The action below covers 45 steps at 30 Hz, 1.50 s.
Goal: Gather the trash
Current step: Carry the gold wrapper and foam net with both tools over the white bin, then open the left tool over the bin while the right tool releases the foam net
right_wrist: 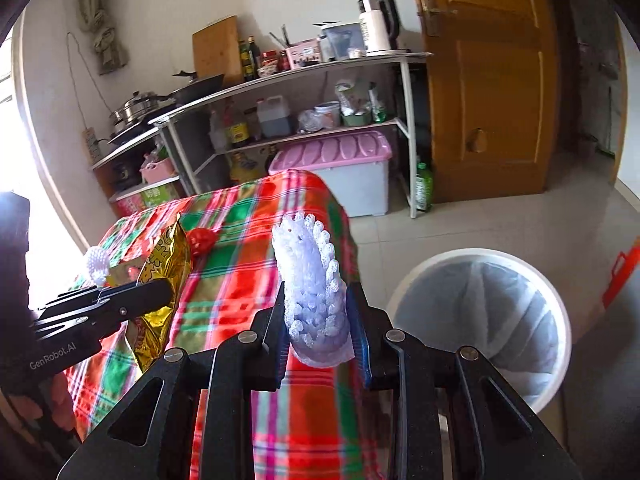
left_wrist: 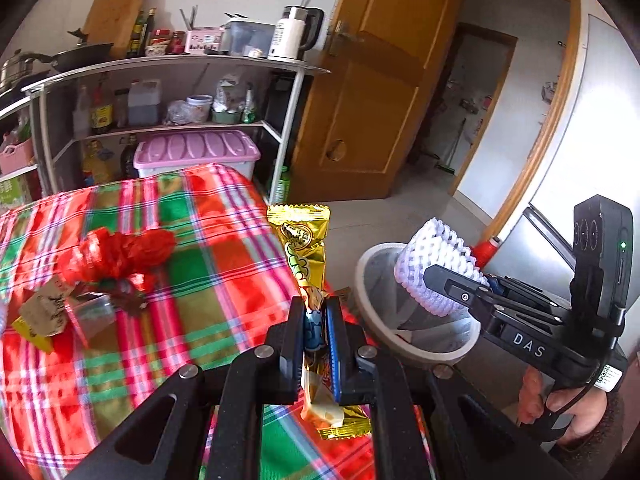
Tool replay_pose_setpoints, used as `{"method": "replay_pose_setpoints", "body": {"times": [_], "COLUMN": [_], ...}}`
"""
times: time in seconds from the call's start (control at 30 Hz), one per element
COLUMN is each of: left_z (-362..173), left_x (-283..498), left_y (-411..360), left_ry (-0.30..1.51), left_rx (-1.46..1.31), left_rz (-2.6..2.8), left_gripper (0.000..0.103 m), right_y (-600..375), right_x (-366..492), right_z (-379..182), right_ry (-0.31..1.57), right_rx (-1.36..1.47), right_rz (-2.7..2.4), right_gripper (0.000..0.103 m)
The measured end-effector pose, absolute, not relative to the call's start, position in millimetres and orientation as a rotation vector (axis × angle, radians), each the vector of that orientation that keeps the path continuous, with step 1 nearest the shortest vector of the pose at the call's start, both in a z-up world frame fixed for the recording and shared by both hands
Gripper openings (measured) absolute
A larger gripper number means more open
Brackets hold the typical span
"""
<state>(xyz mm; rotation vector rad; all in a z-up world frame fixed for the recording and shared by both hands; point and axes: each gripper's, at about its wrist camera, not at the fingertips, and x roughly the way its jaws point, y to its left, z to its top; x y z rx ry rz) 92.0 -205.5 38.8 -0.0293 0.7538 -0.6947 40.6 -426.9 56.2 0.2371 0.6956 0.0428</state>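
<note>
Left gripper (left_wrist: pixel 314 312) clamped on a crinkled gold foil snack wrapper (left_wrist: pixel 305 248). At three o'clock, right gripper (left_wrist: pixel 452 286) grips white foam fruit netting (left_wrist: pixel 434 256) above a round white lined waste bin (left_wrist: pixel 416 344).

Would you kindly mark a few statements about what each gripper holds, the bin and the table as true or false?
1. The left gripper is shut on a gold snack wrapper. True.
2. The right gripper is empty. False: it is closed on a white foam fruit net.
3. The trash bin stands on the floor beside the table and has a liner in it. True.
4. The plaid tablecloth is cleared of trash. False: a red crumpled bag and other scraps still lie on it.
5. The wooden door behind the shelf is painted white. False: it is brown wood.
</note>
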Motion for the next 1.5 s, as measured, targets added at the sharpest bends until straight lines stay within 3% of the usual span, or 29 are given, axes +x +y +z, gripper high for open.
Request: {"method": "replay_pose_setpoints", "body": {"times": [0.97, 1.4, 1.5], "left_z": [-3, -32, -35], "left_x": [112, 132, 133], "left_y": [-385, -418, -419], "left_ry": [0.874, 0.955, 0.961], "left_rx": [0.069, 0.079, 0.063], "left_rz": [-0.912, -0.881, -0.882], "left_gripper": [0.010, 0.011, 0.016], "right_y": [-552, -576, -577], "right_x": [25, 43, 45], "right_z": [0, -32, -35], "right_ry": [0.805, 0.890, 0.900], "right_rx": [0.293, 0.238, 0.216], "right_rz": [-0.221, -0.264, -0.272], "right_gripper": [0.027, 0.028, 0.032]}}
